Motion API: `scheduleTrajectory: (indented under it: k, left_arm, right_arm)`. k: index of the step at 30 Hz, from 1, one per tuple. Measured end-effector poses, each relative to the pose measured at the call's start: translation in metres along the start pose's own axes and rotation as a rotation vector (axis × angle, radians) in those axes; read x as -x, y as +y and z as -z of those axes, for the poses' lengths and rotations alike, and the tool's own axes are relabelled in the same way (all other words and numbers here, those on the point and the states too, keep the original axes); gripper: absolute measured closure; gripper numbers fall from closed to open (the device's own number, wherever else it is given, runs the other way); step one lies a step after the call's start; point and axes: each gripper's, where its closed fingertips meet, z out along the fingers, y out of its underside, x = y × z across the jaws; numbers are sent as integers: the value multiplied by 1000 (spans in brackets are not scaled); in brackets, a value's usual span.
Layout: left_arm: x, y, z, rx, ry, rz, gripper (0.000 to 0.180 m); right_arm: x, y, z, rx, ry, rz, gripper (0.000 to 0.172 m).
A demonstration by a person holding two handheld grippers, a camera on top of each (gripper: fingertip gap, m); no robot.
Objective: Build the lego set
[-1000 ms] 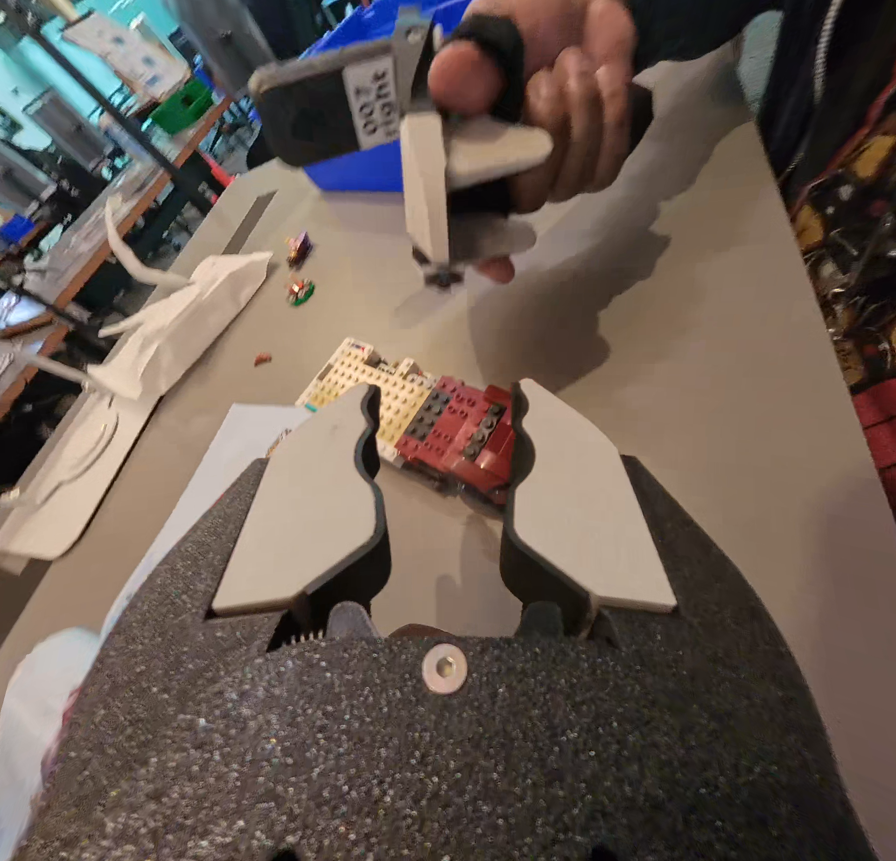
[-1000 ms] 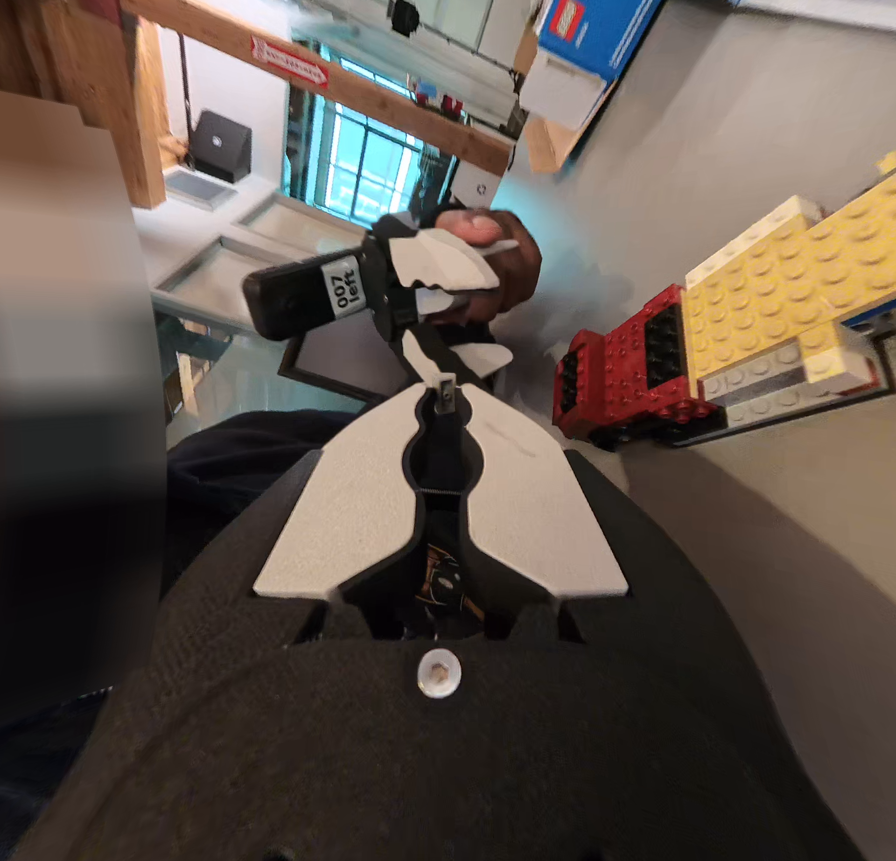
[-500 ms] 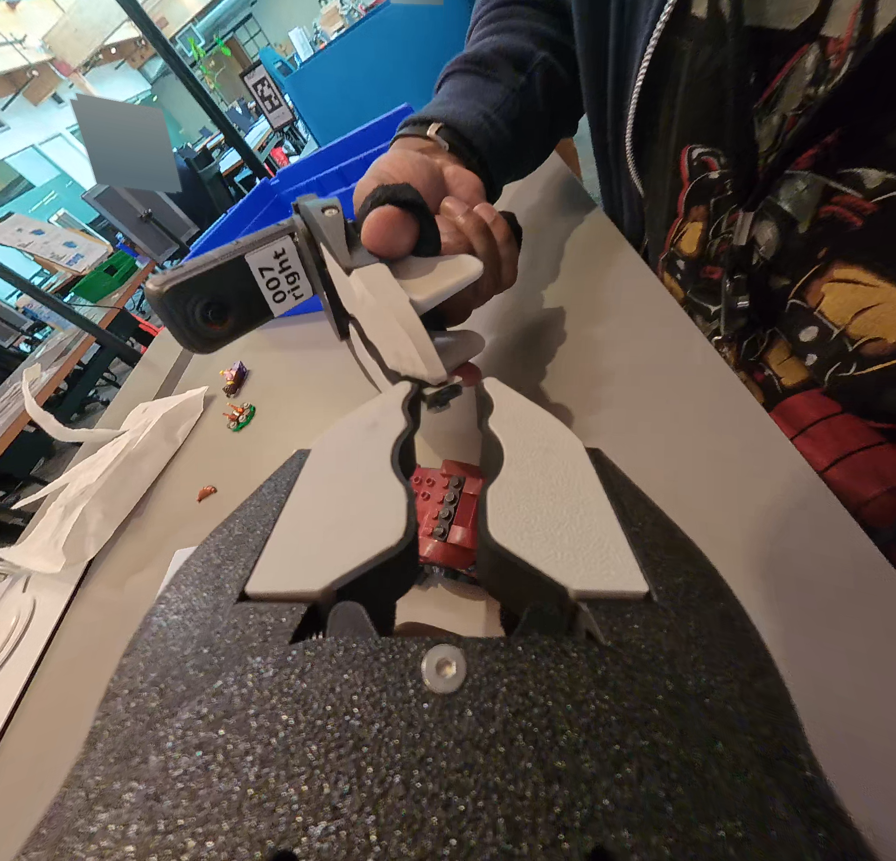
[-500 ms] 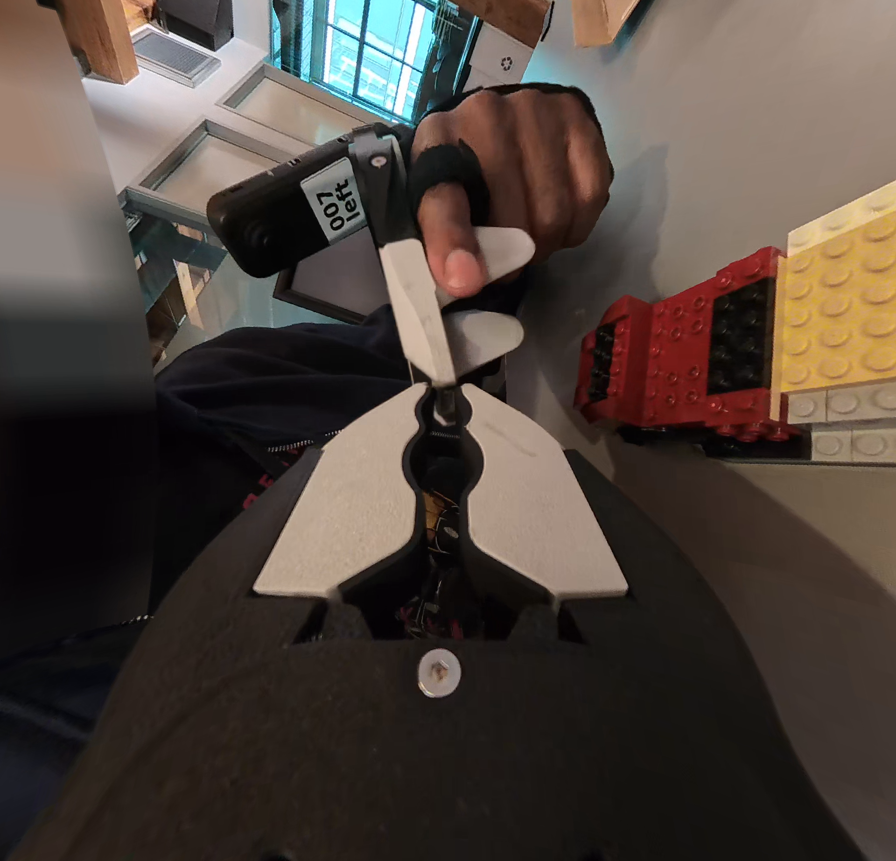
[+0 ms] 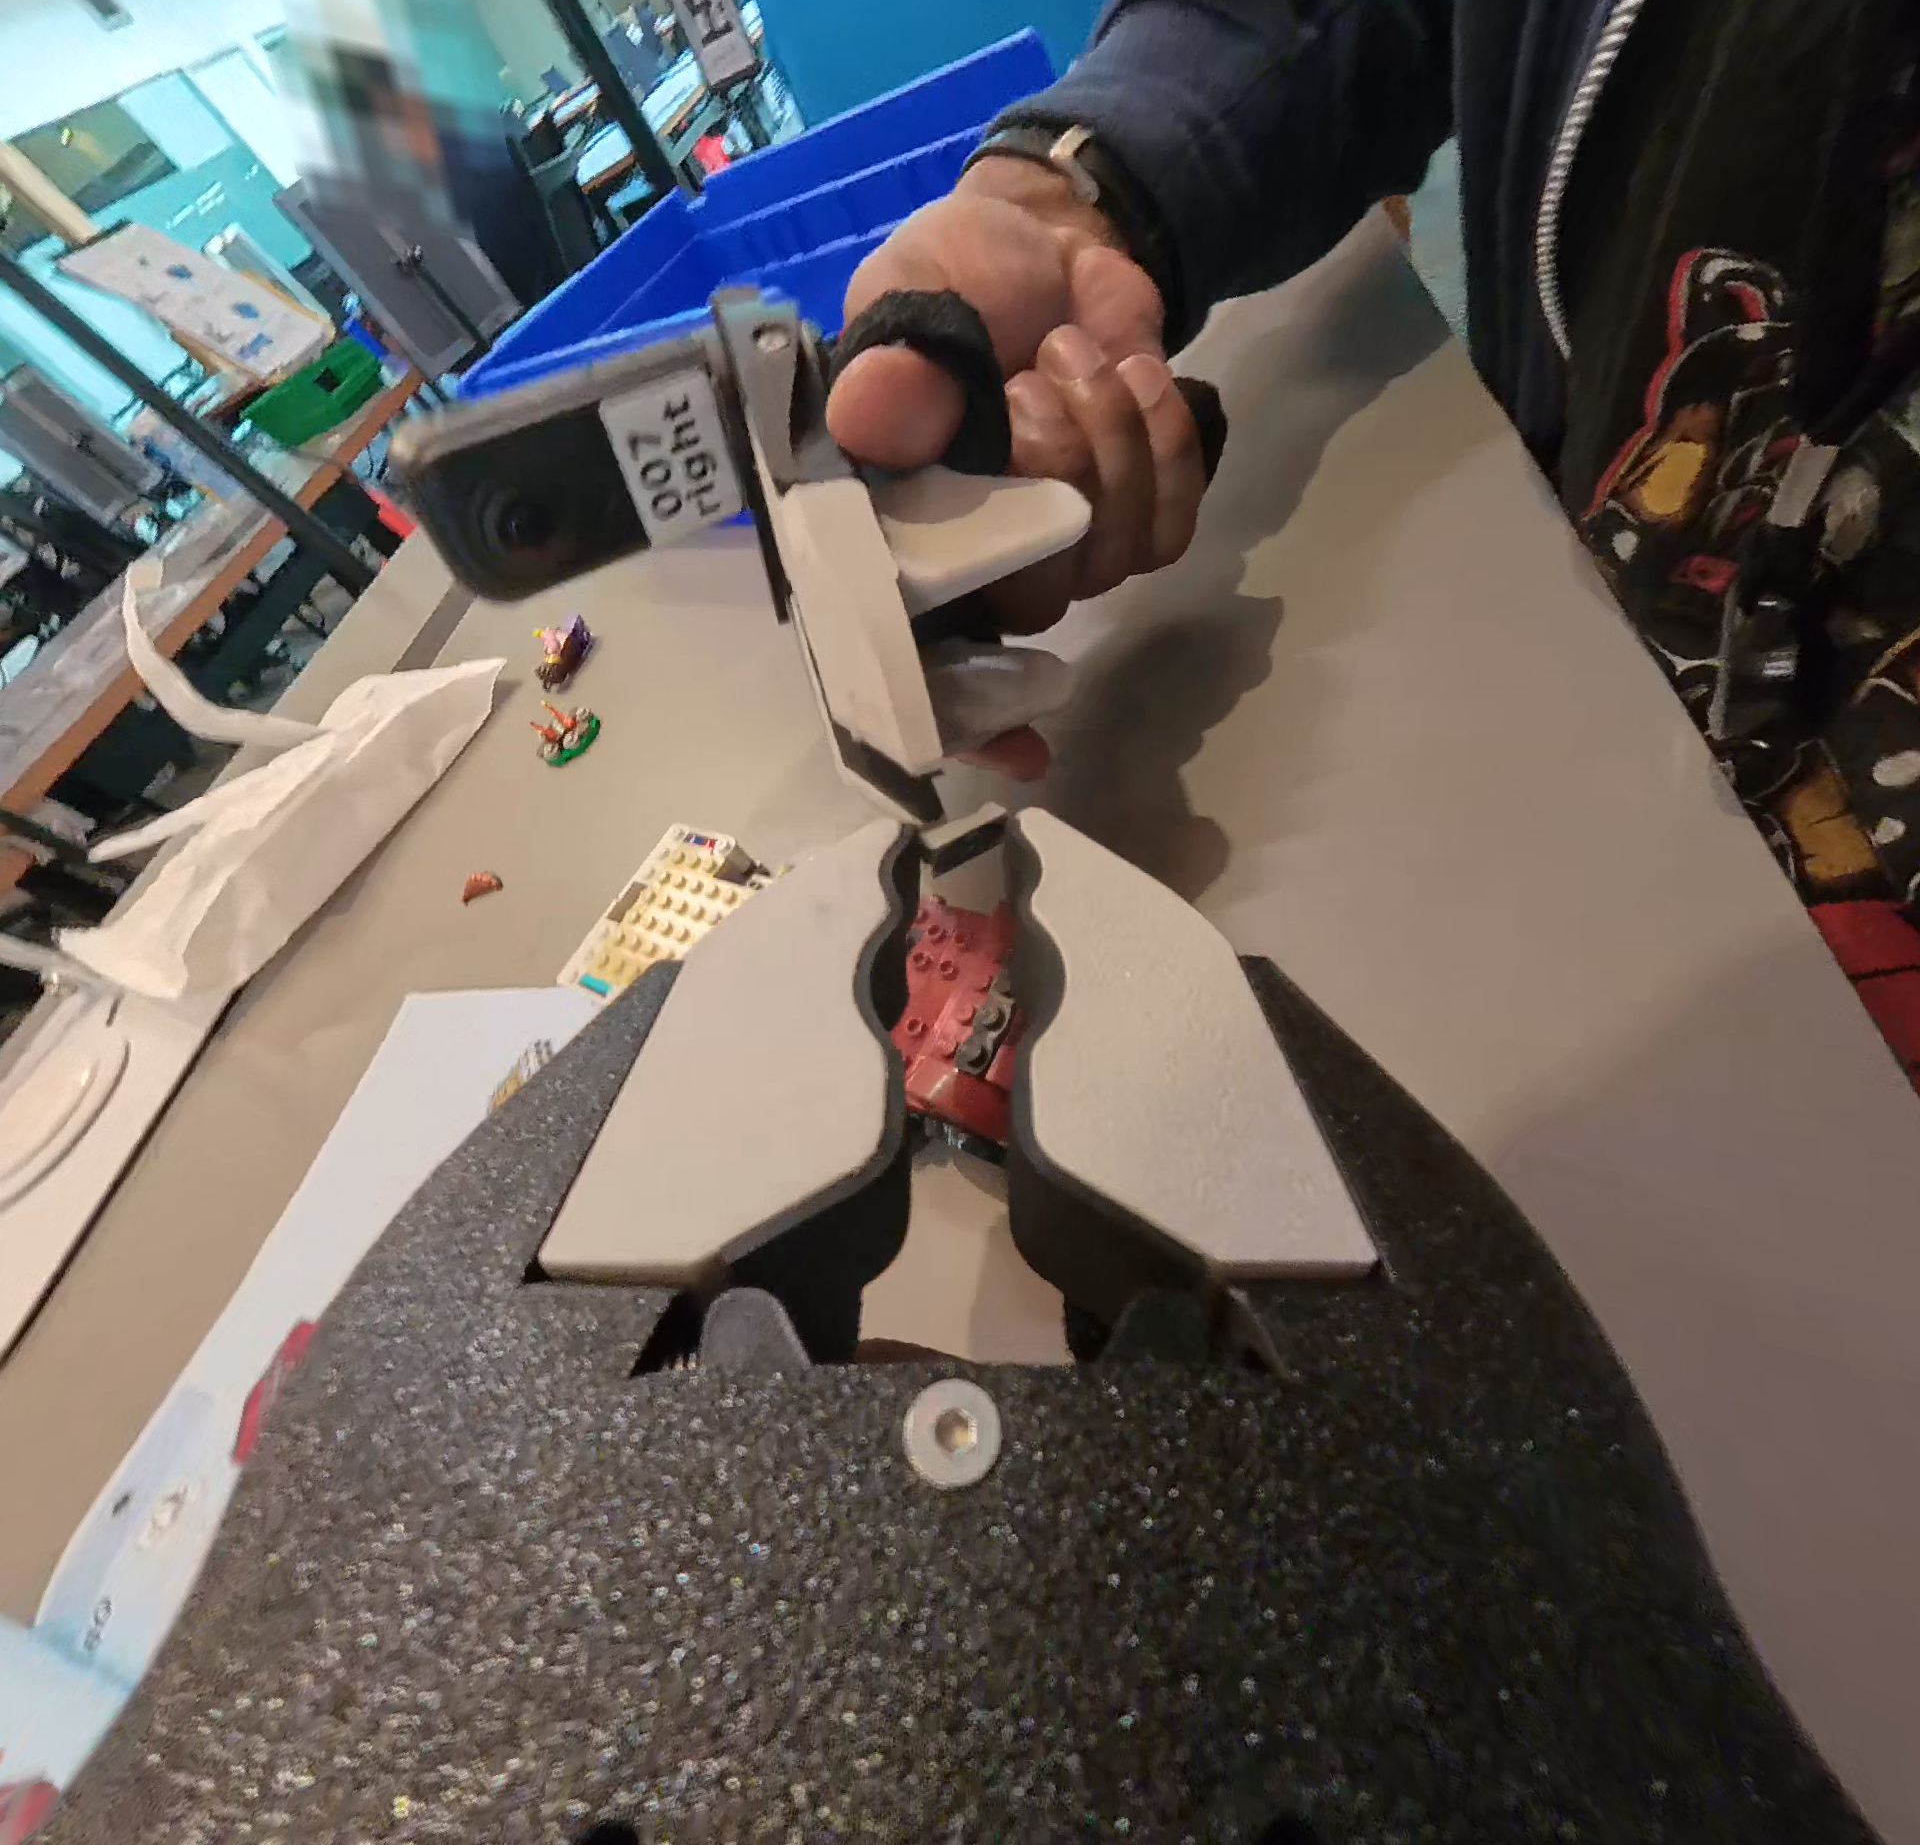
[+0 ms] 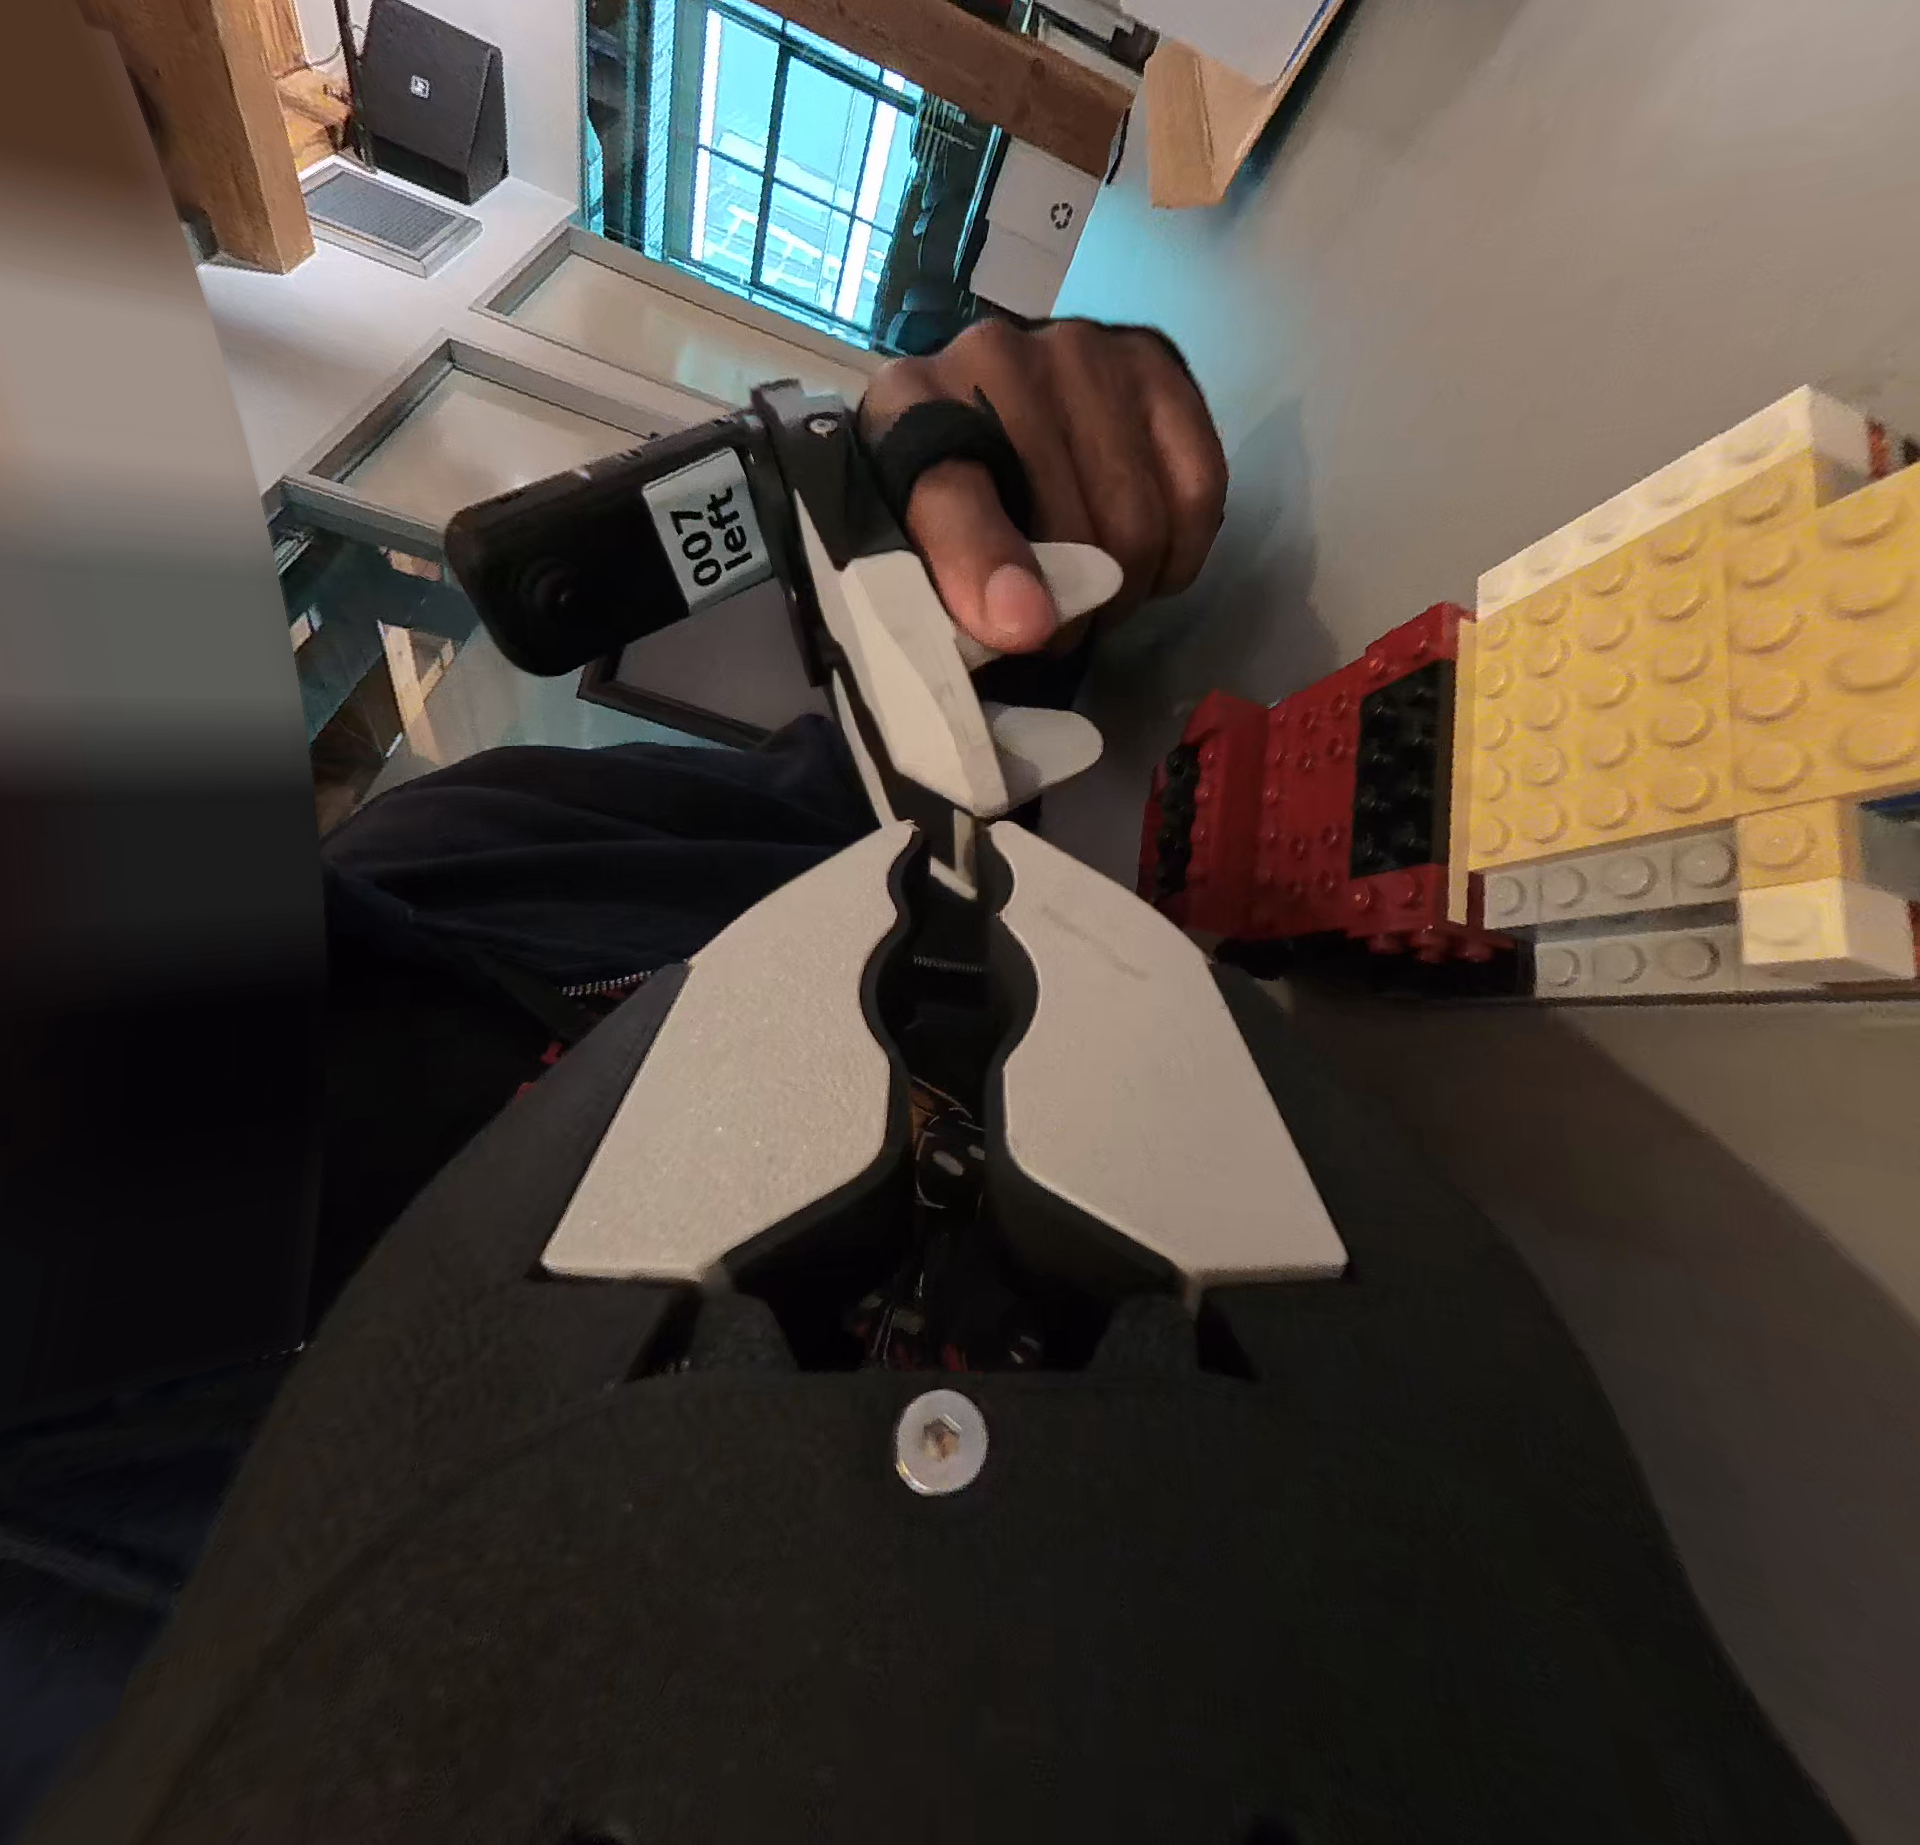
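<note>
Both tongs meet tip to tip above the brick model on the grey surface: the left tongs close on a small dark grey brick piece, and the right tongs pinch the same piece from the opposite side. Beyond the model lie a white paper bag, two small figures and a blue bin; beside the model, a white booklet.
</note>
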Motion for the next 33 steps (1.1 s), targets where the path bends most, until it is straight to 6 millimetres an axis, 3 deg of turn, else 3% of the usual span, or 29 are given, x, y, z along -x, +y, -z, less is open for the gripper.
scheduleTrajectory:
  k: [6, 10, 15, 20, 25, 29, 33]
  left_arm:
    - [13, 23, 12, 107, -151, 252, 165]
    - [15, 32, 27, 137, -245, 386, 165]
    - [21, 41, 40, 150, -338, 571, 165]
    - [22, 37, 35, 77, -397, 802, 165]
    - [23, 34, 27, 10, -426, 969, 165]
    - [23, 35, 28, 15, -434, 968, 165]
    - [22, 39, 34, 32, -443, 959, 165]
  right_arm:
    - [-21, -10, 21, -31, 239, 319, 156]
    - [-41, -14, 34, 111, 483, 659, 133]
    - [-40, -14, 24, 306, 595, 1008, 117]
    - [-30, -21, 0, 238, 629, 1167, 126]
    - [-32, -19, -7, 195, 659, 1272, 133]
    - [-36, -10, 3, 344, 617, 1383, 131]
    - [-48, -5, 19, 609, 556, 1369, 113]
